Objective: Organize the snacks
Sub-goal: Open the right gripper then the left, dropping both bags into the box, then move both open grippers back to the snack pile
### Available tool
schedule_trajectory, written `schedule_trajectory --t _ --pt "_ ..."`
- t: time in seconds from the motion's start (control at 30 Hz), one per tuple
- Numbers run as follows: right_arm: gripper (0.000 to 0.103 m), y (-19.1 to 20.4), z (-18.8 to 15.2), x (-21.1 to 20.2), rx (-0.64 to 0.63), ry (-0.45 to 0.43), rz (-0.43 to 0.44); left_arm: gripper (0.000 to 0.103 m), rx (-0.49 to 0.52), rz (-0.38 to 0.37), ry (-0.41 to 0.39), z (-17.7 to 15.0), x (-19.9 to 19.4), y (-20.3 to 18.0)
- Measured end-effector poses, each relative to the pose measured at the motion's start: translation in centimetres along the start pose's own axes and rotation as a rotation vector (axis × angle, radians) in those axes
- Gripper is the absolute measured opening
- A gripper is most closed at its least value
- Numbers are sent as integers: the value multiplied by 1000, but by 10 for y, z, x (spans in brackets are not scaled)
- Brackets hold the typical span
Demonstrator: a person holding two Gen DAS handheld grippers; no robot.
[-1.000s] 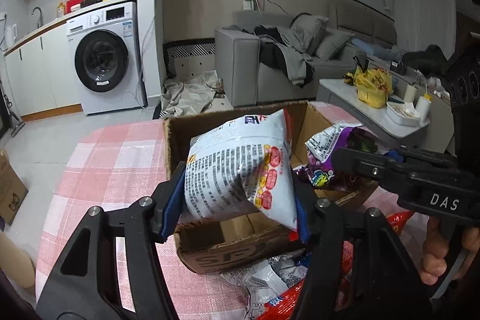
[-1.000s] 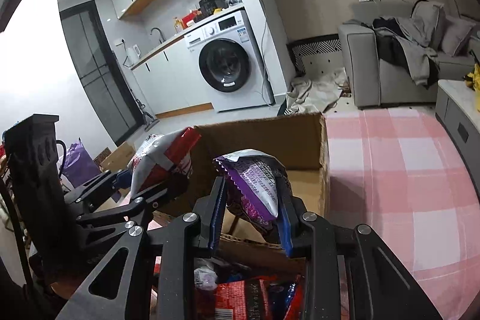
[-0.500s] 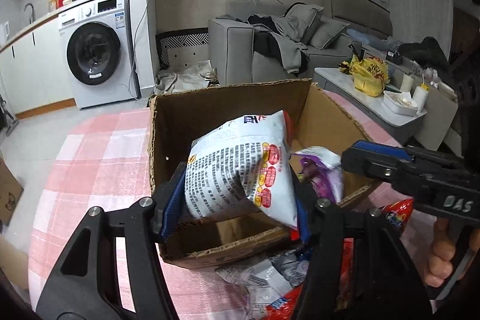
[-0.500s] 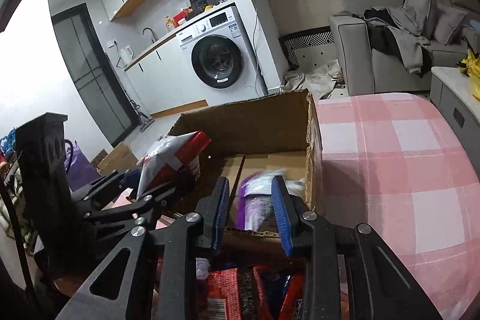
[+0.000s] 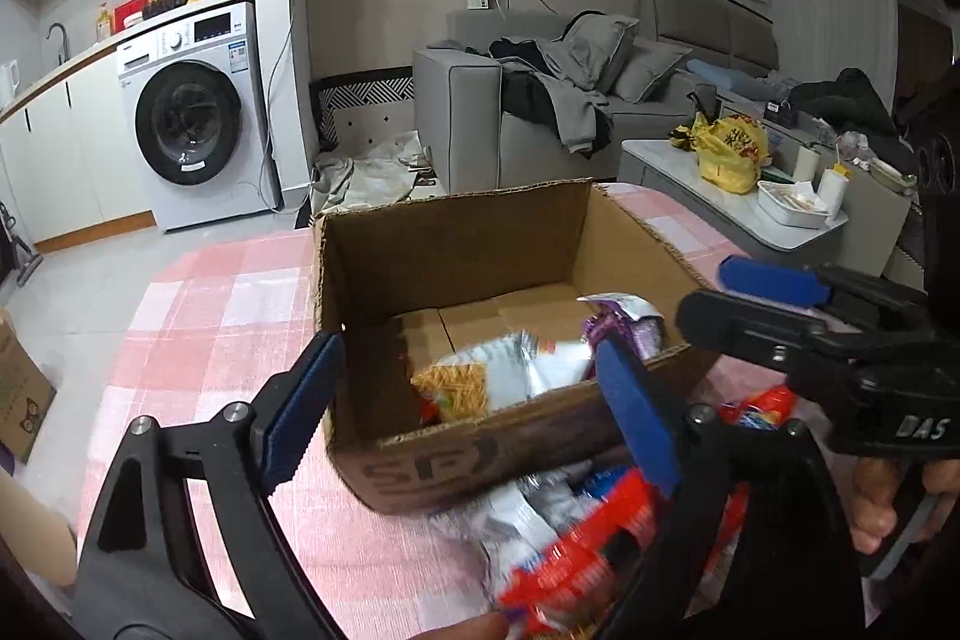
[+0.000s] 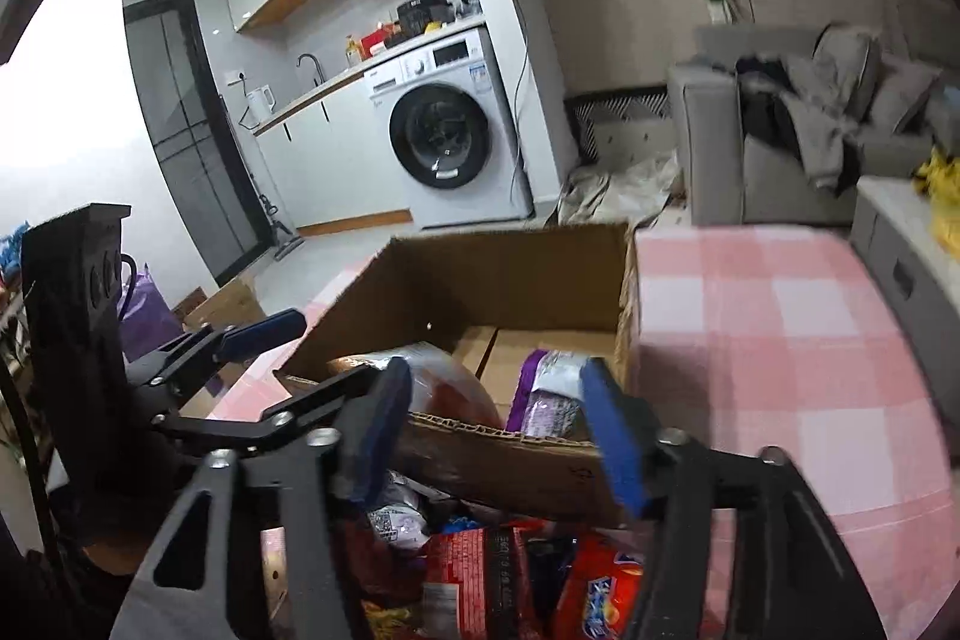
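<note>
On the pink-checked worktop (image 5: pixel 210 316), left gripper (image 5: pixel 468 400) fingers spread, just opened, nothing between them. Open brown cardboard box (image 5: pixel 456 244) holds the white-and-orange foil snack bag (image 5: pixel 510 376), purple snack packet (image 5: pixel 624 322) beside it to the right. Right gripper (image 6: pixel 498 424) fingers also spread, just opened, empty. Loose red snack packets (image 6: pixel 480 574) heaped in front of the box.
</note>
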State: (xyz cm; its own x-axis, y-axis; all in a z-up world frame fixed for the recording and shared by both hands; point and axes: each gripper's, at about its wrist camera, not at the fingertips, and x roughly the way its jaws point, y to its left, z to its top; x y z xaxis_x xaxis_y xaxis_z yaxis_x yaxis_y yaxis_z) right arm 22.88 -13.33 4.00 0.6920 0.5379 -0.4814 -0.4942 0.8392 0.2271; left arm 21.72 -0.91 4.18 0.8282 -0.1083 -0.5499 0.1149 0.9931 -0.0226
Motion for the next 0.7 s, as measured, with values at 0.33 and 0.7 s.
schedule_trajectory --t 0.33,0.7 --pt "103 7 -15 -59 -45 -24 -77 103 -14 31 -13 -37 -78 3" --pt "103 14 -44 -82 -53 16 -146 103 -83 57 20 -103 -129 22"
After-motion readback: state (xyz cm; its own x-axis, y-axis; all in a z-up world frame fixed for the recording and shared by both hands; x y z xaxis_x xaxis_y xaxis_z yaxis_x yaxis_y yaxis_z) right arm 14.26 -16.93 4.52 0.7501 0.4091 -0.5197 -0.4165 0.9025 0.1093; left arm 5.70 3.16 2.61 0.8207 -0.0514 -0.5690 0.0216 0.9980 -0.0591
